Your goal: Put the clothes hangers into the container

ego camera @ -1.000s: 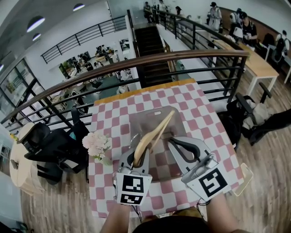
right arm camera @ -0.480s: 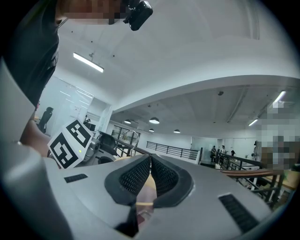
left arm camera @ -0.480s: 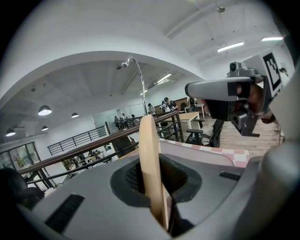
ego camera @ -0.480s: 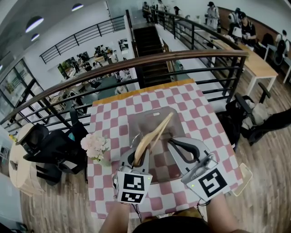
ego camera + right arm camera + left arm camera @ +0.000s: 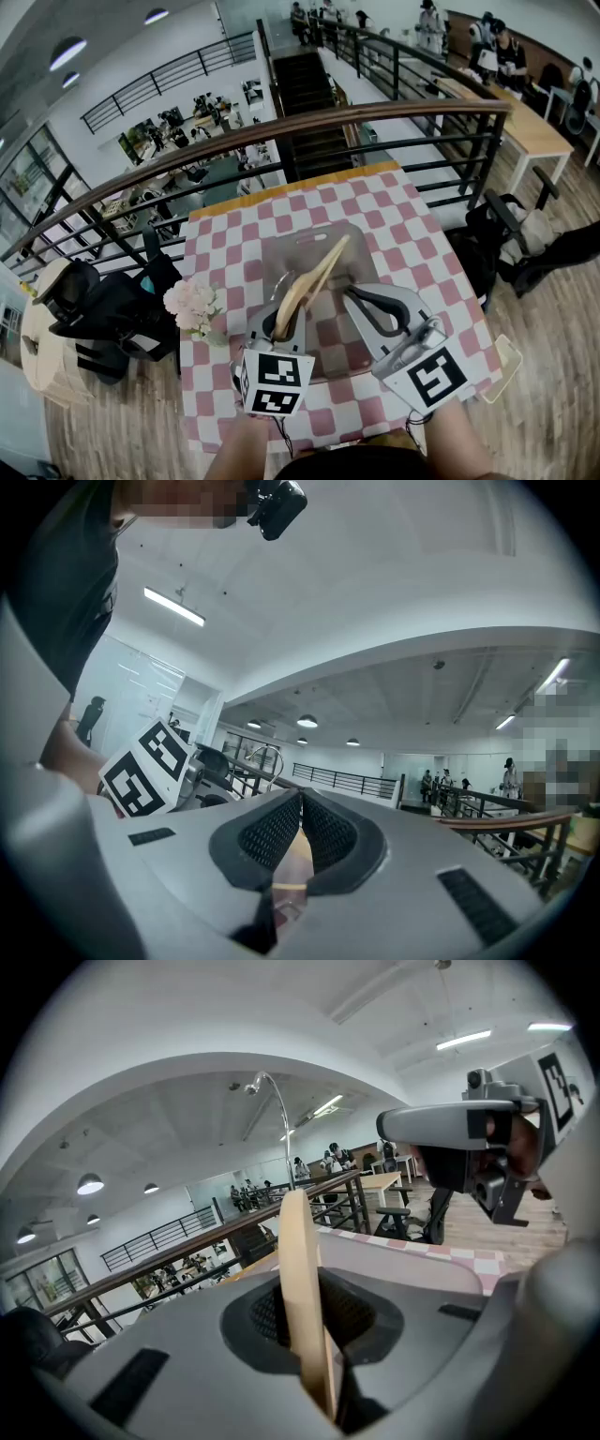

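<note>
The left tool (image 5: 284, 317) pinches a curved, pale wooden hanger (image 5: 316, 278) angled toward one o'clock above a translucent, probably plastic container (image 5: 305, 240); the right tool (image 5: 364, 302) is closed, empty.

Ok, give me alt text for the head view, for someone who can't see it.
The left gripper clamps a wooden hanger whose far end points over a grey container on a pink-and-white checked table. The right gripper, shut and empty, sits beside it; flowers stand at the table's left edge.

Open-plan office mezzanine: railing (image 5: 281, 129), staircase (image 5: 309, 94), long desks (image 5: 530, 131) with people, office chairs (image 5: 89, 295), lower-floor workstations (image 5: 178, 117).
</note>
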### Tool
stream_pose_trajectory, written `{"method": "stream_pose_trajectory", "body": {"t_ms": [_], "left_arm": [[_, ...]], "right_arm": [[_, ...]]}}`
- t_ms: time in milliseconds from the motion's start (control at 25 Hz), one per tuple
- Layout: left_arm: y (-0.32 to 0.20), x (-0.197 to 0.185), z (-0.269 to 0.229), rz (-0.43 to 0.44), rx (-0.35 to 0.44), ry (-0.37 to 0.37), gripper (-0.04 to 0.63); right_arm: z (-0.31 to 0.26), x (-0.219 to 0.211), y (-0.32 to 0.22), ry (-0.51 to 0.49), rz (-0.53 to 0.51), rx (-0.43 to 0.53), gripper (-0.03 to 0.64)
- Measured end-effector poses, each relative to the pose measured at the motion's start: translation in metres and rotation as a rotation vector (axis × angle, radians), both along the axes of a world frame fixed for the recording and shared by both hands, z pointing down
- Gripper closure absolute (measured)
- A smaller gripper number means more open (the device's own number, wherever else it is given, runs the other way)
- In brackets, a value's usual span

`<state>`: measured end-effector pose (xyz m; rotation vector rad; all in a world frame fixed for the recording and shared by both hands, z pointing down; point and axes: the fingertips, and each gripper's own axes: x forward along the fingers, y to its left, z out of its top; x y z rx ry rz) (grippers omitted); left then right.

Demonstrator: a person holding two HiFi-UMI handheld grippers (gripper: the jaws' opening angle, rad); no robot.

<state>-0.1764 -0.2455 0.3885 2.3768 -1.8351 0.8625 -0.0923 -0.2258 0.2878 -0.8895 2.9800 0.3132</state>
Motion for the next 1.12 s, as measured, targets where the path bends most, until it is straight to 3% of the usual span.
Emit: {"method": "stream_pose_trajectory", "body": {"t_ms": [1120], "left_arm": [[-0.05, 0.015, 0.028, -0.041, -0.15, -0.044, 0.543]], "right_arm": [[0.005, 0.033, -0.046, -0.049, 0.04, -0.037, 0.581]]}}
